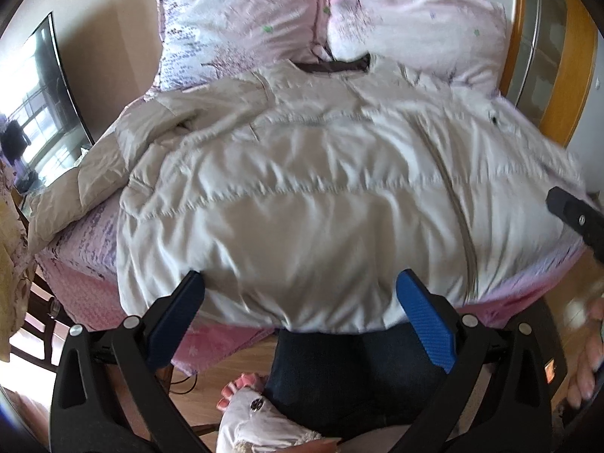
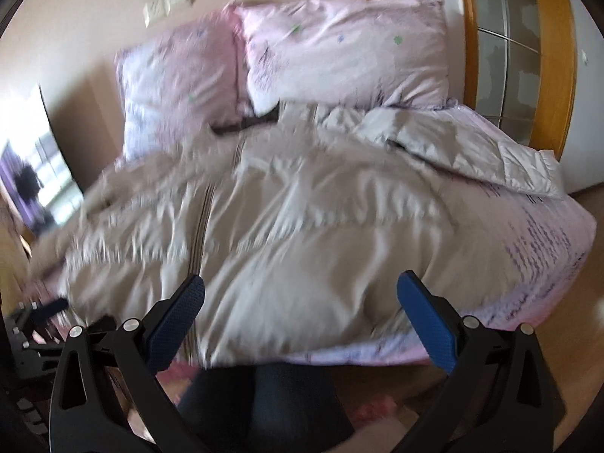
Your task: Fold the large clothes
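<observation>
While both spread wide, left gripper (image 1: 300,283) and right gripper (image 2: 300,283) hold nothing.

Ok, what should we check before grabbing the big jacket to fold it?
1. Left gripper open and empty: ok.
2. Right gripper open and empty: ok.
3. Jacket lies spread front up on the bed: ok.
4. Sleeves out to the sides, not tucked under: ok; one sleeve hangs off the bed edge, the other sleeve lies crumpled by the pillows.
5. Zipper fully closed: cannot tell, picture is blurred.
6. Hem within reach of both grippers: ok, it lies at the near bed edge.
</observation>
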